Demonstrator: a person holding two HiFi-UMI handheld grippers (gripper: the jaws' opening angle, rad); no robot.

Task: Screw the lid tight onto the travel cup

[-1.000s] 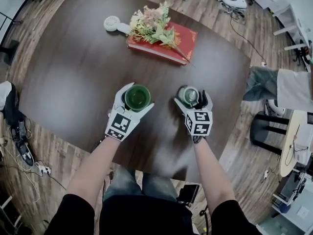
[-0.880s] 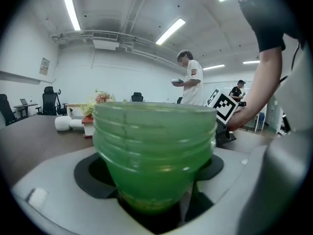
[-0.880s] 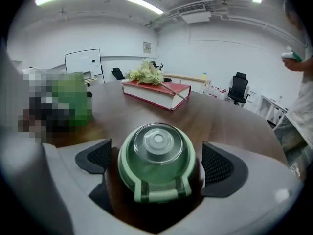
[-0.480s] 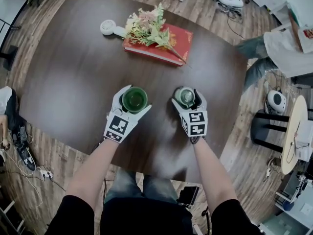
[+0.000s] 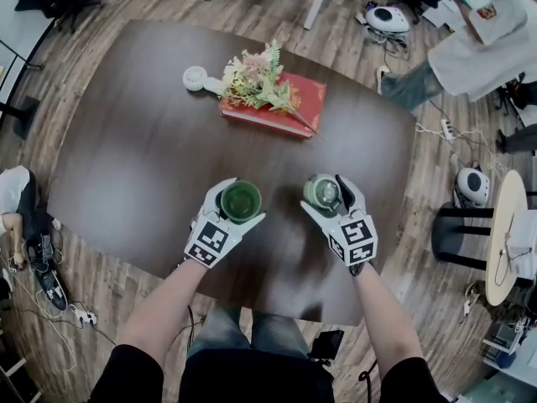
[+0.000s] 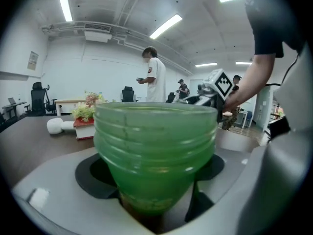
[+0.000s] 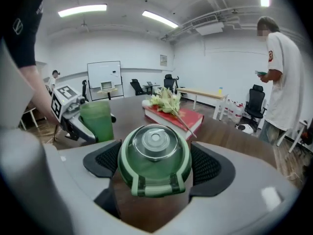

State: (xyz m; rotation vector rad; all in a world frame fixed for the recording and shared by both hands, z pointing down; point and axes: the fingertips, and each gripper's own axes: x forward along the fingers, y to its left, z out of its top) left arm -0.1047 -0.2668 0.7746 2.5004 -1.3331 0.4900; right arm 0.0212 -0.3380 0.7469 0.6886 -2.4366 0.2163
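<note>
cup look: travel cup, translucent green, open top, ridged screw thread round the rim, narrows toward the base, upright
cup place: between the fingers of the left gripper, over the near half of the desk
left fingers: clamped on the cup's sides below the thread
lid look: lid, green with a paler green band, clear domed centre with a round knob, flip clasp on the near edge
lid place: in the right gripper, dome up, beside the cup, apart from it, not on it
right fingers: just been closing, now pinching the lid at its two sides
far desk: red book with flowers lying on it, white round gadget just beside
background: person in white shirt standing beyond the desk
</note>
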